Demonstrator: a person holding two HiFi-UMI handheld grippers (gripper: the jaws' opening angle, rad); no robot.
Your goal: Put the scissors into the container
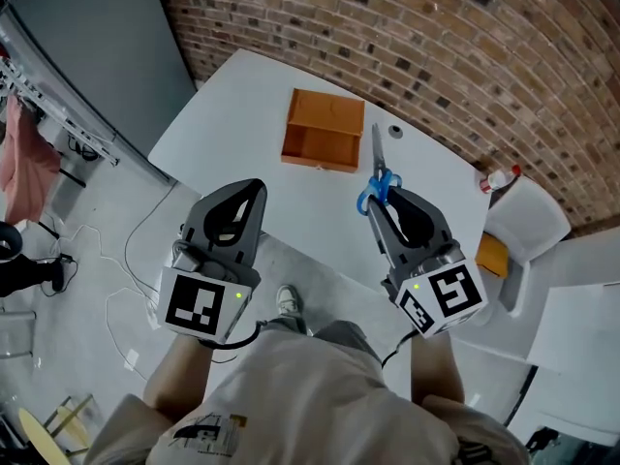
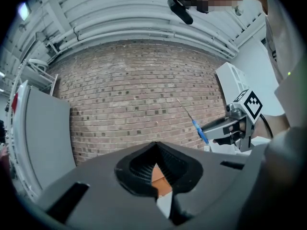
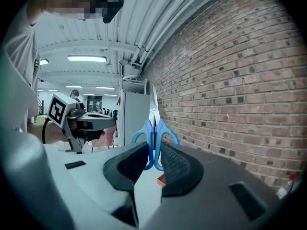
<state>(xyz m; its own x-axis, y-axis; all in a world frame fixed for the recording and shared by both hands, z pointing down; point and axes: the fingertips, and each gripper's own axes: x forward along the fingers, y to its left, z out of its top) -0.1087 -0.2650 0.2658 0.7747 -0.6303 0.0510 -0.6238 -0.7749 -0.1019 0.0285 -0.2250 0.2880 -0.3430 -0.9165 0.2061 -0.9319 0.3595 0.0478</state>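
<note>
An open orange box, the container point(image 1: 324, 129), lies at the far middle of the white table point(image 1: 223, 114). My right gripper point(image 1: 376, 201) is shut on the blue handles of the scissors point(image 1: 380, 184), held above the table's near edge just right of the box. The steel blades point away toward the wall. In the right gripper view the scissors point(image 3: 154, 137) stand upright between the right gripper's point(image 3: 153, 150) pads. My left gripper point(image 1: 258, 187) hovers shut and empty, nearer than the box; the left gripper view shows its point(image 2: 156, 146) tips meeting, the container point(image 2: 160, 176) showing through them.
A small dark round object point(image 1: 395, 132) lies on the table right of the box. A white chair point(image 1: 523, 223) stands at the right, beside a red-capped bottle point(image 1: 499, 177). A brick wall point(image 1: 436, 46) runs behind the table; a grey cabinet point(image 1: 87, 37) stands left. Cables point(image 1: 116, 308) lie on the floor.
</note>
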